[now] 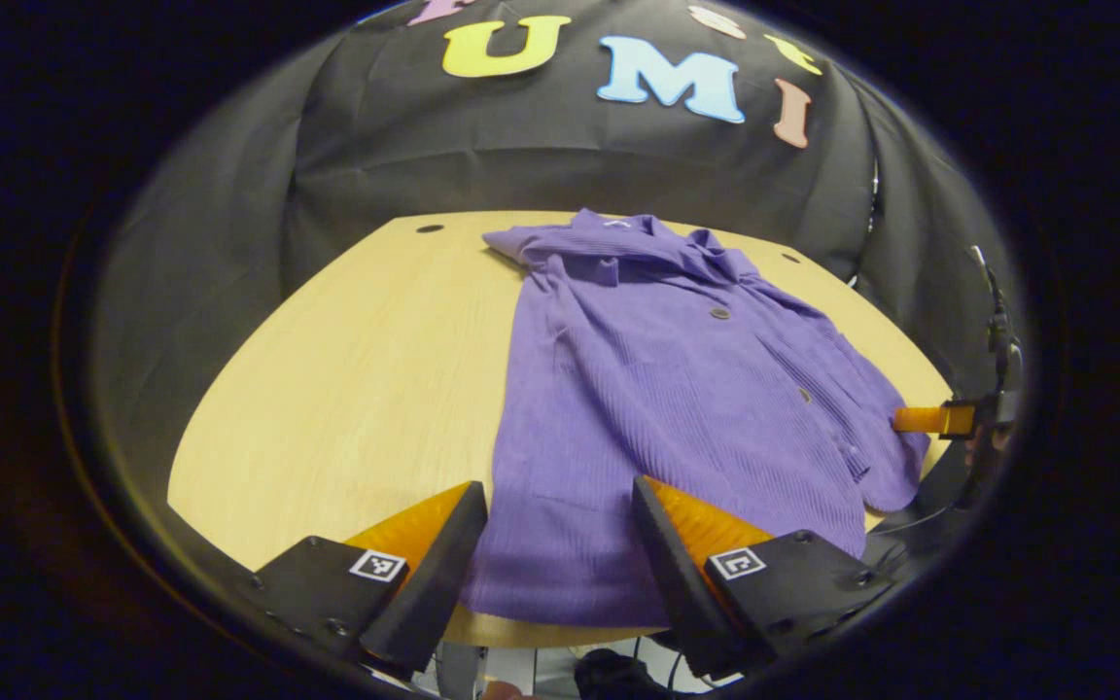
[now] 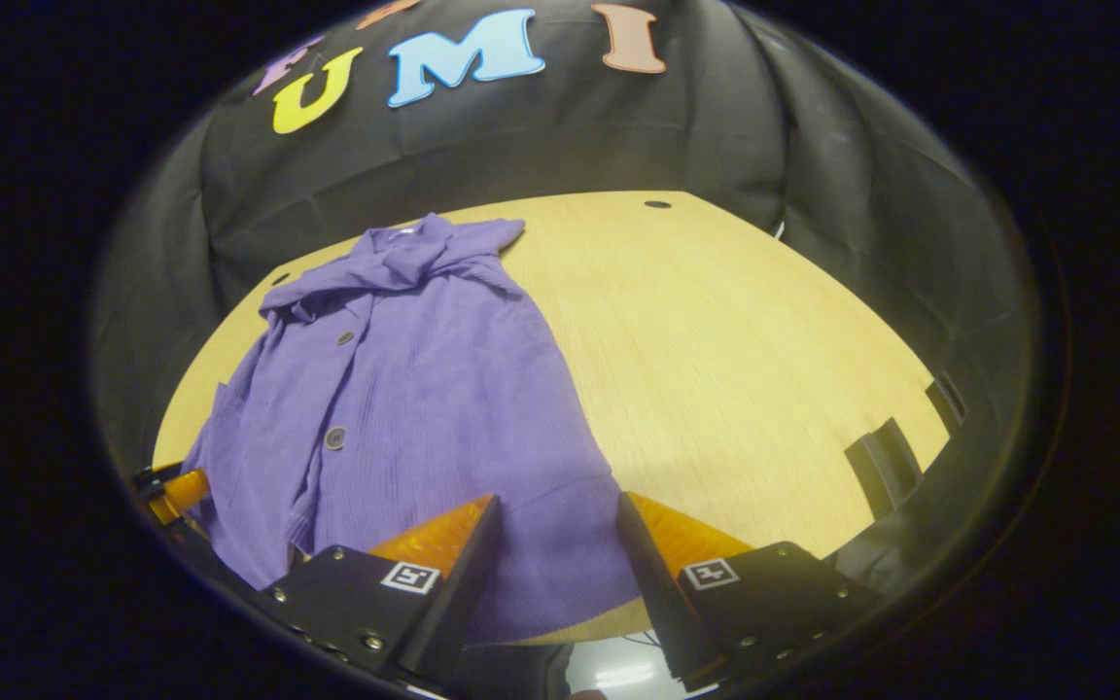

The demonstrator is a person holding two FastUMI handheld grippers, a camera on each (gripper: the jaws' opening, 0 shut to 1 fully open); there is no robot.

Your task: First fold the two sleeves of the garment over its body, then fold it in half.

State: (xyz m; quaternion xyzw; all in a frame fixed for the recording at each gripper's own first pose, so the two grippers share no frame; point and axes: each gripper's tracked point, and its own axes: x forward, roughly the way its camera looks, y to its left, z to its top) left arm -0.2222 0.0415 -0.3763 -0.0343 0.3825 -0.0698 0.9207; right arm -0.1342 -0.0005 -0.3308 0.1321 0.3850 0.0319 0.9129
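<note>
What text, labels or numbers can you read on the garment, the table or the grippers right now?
On the garment: no readable text; the white neck tag is too small to read.
On the left gripper: its marker squares carry a black-and-white pattern, no words or numbers.
On the right gripper: its marker squares are likewise only a pattern.
On the table: none.

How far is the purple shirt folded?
Partly: the purple shirt lies narrowed on the table, collar far, hem near; not yet halved. Sleeves cannot be told apart.
</note>
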